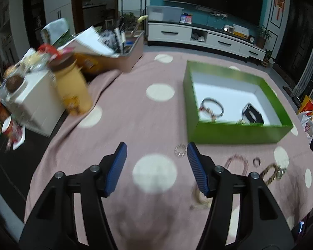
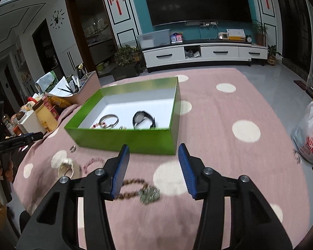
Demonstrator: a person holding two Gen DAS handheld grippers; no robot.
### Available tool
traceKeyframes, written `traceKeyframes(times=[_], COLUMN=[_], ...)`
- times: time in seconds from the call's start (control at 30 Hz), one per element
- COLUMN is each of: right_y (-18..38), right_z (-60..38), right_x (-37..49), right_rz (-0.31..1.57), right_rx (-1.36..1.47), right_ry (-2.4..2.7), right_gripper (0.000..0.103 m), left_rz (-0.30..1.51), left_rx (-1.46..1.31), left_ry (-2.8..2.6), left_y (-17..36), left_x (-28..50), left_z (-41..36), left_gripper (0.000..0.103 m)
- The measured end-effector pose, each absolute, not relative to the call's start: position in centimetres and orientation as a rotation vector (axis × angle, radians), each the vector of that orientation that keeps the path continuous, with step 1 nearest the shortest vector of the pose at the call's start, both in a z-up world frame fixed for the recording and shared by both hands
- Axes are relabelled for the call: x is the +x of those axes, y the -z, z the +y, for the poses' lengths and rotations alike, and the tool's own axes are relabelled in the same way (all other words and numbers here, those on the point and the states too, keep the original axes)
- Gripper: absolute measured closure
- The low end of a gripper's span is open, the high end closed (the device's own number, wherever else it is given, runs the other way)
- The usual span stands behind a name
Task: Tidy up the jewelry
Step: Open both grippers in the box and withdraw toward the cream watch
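Left gripper (image 1: 156, 158): its blue fingers are spread wide apart and hold nothing. It hangs over the pink cloth (image 1: 125, 125) with white dots.
Right gripper (image 2: 153, 158): its fingers are also spread wide and hold nothing. It is just in front of the green box (image 2: 123, 139).
Green box: it sits on the pink cloth with its top off. It is white inside.
In the box: a thin dark bangle (image 2: 109, 120) with small charms lies on the left. A black band (image 2: 143, 119) lies on the right. They are apart.
Sparkly ring bracelet (image 1: 180, 150): it lies on the cloth just in front of the box, near the left gripper's right finger.
Pink bead bracelet (image 2: 91, 163): on the cloth, outside the box.
Brown bead chain (image 2: 133, 189): it lies on the cloth under the right gripper, with a shiny silver piece (image 2: 149, 194) at its end.
Small ring (image 1: 256, 161): on the cloth, near the pink beads.
Side stuff: a yellow bottle (image 1: 73, 87) stands by a white box (image 1: 35, 104) at the left.
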State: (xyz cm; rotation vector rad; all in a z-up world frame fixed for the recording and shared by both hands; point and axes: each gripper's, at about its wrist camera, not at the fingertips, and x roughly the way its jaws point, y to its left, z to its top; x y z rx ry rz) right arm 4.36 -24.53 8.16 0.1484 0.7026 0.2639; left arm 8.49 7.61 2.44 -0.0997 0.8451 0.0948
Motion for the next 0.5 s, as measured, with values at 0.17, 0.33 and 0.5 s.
traceKeyframes(times=[0.17, 0.33, 0.5], right_y=[-8.0, -7.6, -6.8], right_z=[-23.9, -23.2, -22.6], right_x=[2.3, 0.9, -0.3], right_rz=[0.716, 0.737, 0.766], right_rx=[0.149, 0.137, 0.118], right_ry=[-0.275, -0.284, -0.289], right_gripper=[0.054, 0.054, 0.054], left_rz=[0.884, 0.921, 0.954], left_rx=[-0.128, -0.134, -0.133], left_ry=[-0.088, -0.066, -0.038], left_y=[-0.9, 0.5, 1.8], left_x=[5.7, 4.2, 2.9], left_z=[8.2, 7.8, 7.0], left_gripper=[0.041, 0.041, 0.041])
